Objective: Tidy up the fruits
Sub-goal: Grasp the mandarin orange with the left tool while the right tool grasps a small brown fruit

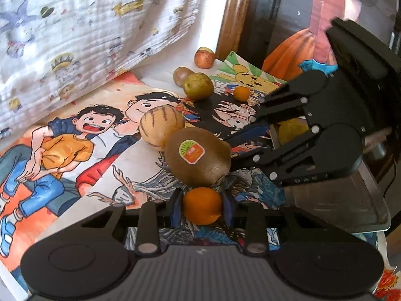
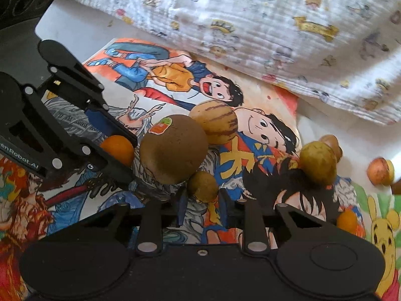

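Note:
My left gripper (image 1: 202, 209) is shut on a small orange (image 1: 202, 208), low over the cartoon-print mat (image 1: 75, 150); it also shows in the right wrist view (image 2: 117, 150). A stickered kiwi (image 1: 198, 156) lies just beyond it, beside a striped melon-like fruit (image 1: 161, 126). My right gripper (image 2: 202, 202) stands with its jaws either side of a small yellow-green fruit (image 2: 203, 186), next to the kiwi (image 2: 173, 149); whether the pads touch it is unclear. Farther off lie a green-brown fruit (image 1: 198, 85), another small orange (image 1: 241, 93), a brown fruit (image 1: 182, 75) and an apple (image 1: 204, 57).
A crumpled printed cloth (image 1: 82, 25) lies along the mat's far edge. A metal tray (image 1: 338, 200) sits right of the mat under the right gripper's body, holding a yellow fruit (image 1: 292, 131). A wooden frame (image 1: 233, 12) stands behind the apple.

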### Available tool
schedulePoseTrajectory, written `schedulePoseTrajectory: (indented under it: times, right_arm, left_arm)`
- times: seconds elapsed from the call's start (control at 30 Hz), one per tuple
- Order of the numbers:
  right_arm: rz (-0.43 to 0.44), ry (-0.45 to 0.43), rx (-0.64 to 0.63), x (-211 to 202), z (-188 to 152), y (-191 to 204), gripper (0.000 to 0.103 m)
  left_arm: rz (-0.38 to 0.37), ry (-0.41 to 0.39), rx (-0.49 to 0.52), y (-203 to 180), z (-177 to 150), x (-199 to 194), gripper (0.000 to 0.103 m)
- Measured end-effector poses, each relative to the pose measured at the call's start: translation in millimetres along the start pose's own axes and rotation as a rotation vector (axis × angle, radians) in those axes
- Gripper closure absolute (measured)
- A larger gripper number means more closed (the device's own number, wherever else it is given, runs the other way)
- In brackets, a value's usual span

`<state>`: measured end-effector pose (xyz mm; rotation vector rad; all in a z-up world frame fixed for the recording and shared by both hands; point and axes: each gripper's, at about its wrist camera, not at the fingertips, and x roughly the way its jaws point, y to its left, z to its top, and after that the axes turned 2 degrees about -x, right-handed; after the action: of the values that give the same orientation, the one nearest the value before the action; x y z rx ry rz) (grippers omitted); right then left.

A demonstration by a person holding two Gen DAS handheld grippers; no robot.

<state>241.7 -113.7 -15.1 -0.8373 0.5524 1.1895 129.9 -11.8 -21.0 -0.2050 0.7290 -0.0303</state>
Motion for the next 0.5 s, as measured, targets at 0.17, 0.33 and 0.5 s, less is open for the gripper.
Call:
schedulePoseTrajectory:
  times: [0.17, 0.33, 0.5]
  right_arm:
    - [-0.022, 0.009, 0.089, -8, -2, 7, 0.075]
    - [-0.030, -0.019, 0.149, -17, -10, 17, 0.075]
    - [-0.046, -0.063, 0.199, -28, -15, 24, 0.075]
  left_arm:
    - [0.015, 0.007, -0.042, 3, 0, -5, 0.067]
    - [0.019, 0.013, -0.083, 6, -2, -10, 0.067]
    - [0.019, 0.017, -0.109, 6, -3, -16, 0.067]
